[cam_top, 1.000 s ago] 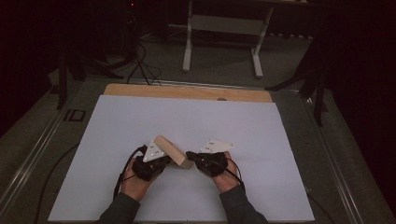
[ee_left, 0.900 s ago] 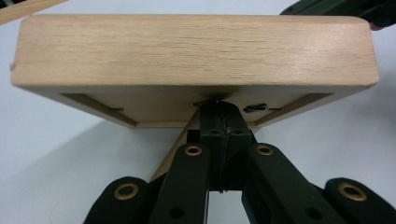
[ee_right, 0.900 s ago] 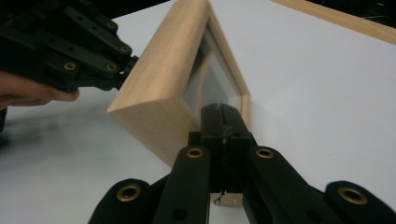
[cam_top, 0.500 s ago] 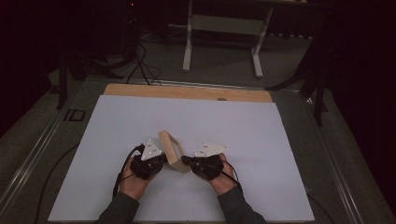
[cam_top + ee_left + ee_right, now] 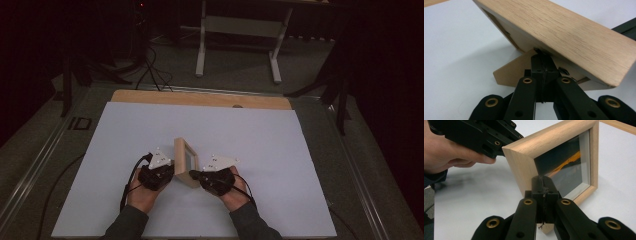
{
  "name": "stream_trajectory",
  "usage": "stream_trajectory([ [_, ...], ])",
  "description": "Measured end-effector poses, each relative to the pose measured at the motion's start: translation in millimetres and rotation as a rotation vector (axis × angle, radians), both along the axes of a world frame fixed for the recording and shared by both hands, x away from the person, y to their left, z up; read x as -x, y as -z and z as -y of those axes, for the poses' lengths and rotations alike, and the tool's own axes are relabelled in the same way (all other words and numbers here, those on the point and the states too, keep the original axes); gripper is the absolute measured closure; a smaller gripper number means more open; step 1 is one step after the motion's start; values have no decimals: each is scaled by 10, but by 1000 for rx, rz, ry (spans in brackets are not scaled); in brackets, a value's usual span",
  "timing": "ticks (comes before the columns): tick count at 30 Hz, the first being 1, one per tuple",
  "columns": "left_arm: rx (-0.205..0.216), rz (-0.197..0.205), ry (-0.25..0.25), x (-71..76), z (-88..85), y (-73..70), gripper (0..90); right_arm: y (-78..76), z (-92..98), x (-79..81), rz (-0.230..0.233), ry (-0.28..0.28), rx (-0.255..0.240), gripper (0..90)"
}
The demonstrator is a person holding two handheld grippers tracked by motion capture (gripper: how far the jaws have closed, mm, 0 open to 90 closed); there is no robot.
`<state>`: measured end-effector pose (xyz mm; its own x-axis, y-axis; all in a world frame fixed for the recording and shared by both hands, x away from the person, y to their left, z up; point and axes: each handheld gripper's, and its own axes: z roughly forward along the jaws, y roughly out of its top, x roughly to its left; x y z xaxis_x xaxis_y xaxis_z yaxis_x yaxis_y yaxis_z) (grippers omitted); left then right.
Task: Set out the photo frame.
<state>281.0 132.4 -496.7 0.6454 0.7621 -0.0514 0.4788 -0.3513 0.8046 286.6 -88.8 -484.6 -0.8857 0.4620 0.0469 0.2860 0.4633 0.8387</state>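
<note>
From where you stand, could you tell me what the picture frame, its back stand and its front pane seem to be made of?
The picture frame looks like light, unpainted wood with a matt finish: straight grain lines run along its sides. Its back stand looks like plain brown board, smooth and grainless, perhaps fibreboard or stiff card. The front pane seems to be glass or clear plastic, since it shows faint reflections; which one, I cannot tell.

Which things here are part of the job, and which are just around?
In the job:
wooden picture frame, standing on the white table sheet
its rear stand flap
left gripper, jaws shut, behind the frame
right gripper, jaws shut, at its front

Just around:
white metal stand
floor cables
</note>
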Motion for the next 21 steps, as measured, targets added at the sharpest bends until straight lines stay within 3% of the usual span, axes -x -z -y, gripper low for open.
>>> stream_trajectory([
  [21,16,-12,3,-31,-38,16,867,7,-66,30,7,-10,3,874],
])
